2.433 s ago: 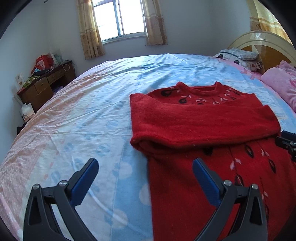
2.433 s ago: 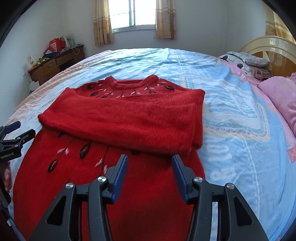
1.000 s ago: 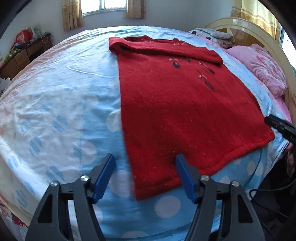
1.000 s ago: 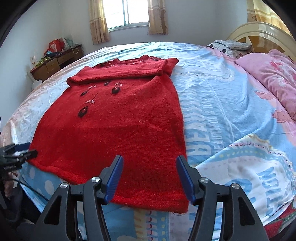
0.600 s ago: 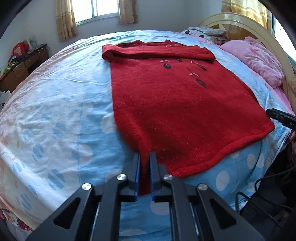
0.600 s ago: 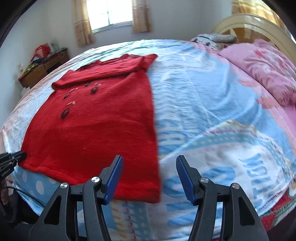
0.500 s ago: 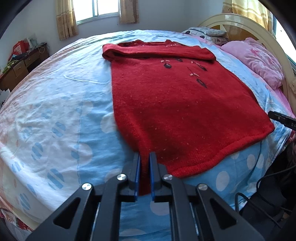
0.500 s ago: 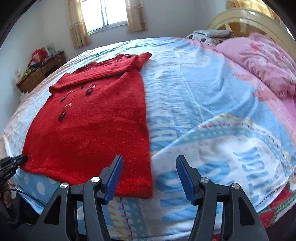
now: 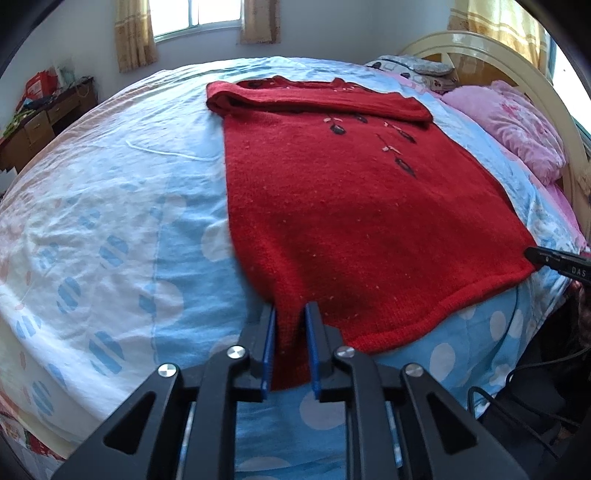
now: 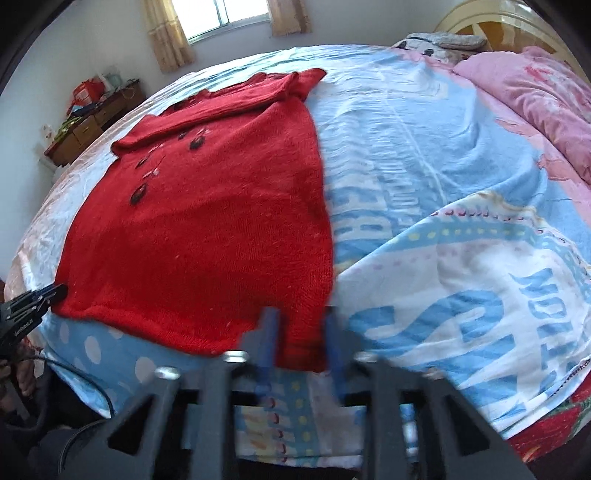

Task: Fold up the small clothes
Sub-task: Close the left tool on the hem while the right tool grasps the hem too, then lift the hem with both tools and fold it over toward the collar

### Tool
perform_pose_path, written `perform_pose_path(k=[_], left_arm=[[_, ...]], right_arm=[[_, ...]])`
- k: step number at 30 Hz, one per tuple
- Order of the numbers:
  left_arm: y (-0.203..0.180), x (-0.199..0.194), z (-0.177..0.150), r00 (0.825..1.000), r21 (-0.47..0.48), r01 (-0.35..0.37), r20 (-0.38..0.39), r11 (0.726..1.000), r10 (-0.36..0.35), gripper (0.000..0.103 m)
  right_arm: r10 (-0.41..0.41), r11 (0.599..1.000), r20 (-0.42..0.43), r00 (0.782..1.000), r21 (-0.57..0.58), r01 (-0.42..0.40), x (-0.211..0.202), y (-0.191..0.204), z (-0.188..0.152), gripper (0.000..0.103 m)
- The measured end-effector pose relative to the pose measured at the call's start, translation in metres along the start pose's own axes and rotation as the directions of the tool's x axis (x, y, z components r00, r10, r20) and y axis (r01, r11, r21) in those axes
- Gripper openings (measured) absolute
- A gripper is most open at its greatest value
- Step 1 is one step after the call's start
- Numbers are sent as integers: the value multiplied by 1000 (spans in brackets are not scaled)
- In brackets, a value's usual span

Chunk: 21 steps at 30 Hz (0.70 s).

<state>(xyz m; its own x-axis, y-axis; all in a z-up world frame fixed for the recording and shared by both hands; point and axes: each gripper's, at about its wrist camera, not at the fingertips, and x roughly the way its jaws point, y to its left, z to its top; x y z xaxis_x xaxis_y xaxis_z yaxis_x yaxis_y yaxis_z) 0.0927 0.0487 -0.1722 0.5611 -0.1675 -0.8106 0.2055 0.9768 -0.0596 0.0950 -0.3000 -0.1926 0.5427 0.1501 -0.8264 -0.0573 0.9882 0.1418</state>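
Both grippers sit at the near hem of a red sweater (image 9: 354, 206) spread on a bed (image 9: 110, 229). Left gripper (image 9: 290, 325): its 2 blue-padded fingers (image 9: 268, 345) are clenched on the hem's left corner, red knit pinched between them. Right gripper (image 10: 301, 325): its fingers (image 10: 269, 332) flank the hem's right corner, with knit between them, but the frame is motion-blurred there and whether they grip the cloth cannot be told.

The sweater lies flat, front side up, its long axis running from the near edge of the bed toward the window (image 9: 214, 16) on the far wall — neckline far, hem near. Its sleeves are folded across the chest, forming a thick red band (image 9: 317, 99) just below the collar. Dark leaf-shaped motifs (image 9: 402, 136) trail down the front from that band. In the right wrist view the same garment (image 10: 207, 221) stretches away to the left of centre, its right edge running beside large blue lettering printed on the sheet (image 10: 461, 258).

A pink quilt (image 9: 517, 125) and a cream headboard (image 9: 480, 48) lie to the right — a wooden desk (image 9: 40, 122) with clutter stands at left against the wall. Tan curtains (image 9: 135, 35) frame the window.
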Motion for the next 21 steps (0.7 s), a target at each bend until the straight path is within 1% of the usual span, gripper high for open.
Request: perform_pose_path(k=[2,5,10,12,13,15,17,19,21], left_arm=[[-2,-4,1,1000,17,14,11,1000,-14,9],[0,-14,6,999,15,24,45,1000,-25,9],[6,-32,16,993,0,39,109,999,-39,8],[7,-38,20,990,2,33,135,999,-33,8],[6,-39,21,989,11,24,144,1000,-26,8],[2,-40,25,985,36,-27,173,999,21,8],[1,-37,30,981,57,-63,186,996,51,8],[0,-36,34,980,63,-73,191,995,59,8],[-1,-34,41,979,69,-83,191,994,68,8]], right_arm=[[6,1000,11,1000,-20,-6,-4,5,-1,6],[24,1000,61,998,-18,-23,-15,6,2,5],[56,997,184,981,35,-64,-42,-2,8,5],[76,995,213,974,53,-90,-47,-4,10,5],[88,993,226,970,63,-104,-49,-5,10,5],[100,989,241,965,79,-122,-50,-5,10,5],[114,986,248,962,92,-140,-51,-6,11,5],[129,984,255,958,88,-156,-54,-2,15,5],[128,986,270,954,70,-152,-59,2,22,5]])
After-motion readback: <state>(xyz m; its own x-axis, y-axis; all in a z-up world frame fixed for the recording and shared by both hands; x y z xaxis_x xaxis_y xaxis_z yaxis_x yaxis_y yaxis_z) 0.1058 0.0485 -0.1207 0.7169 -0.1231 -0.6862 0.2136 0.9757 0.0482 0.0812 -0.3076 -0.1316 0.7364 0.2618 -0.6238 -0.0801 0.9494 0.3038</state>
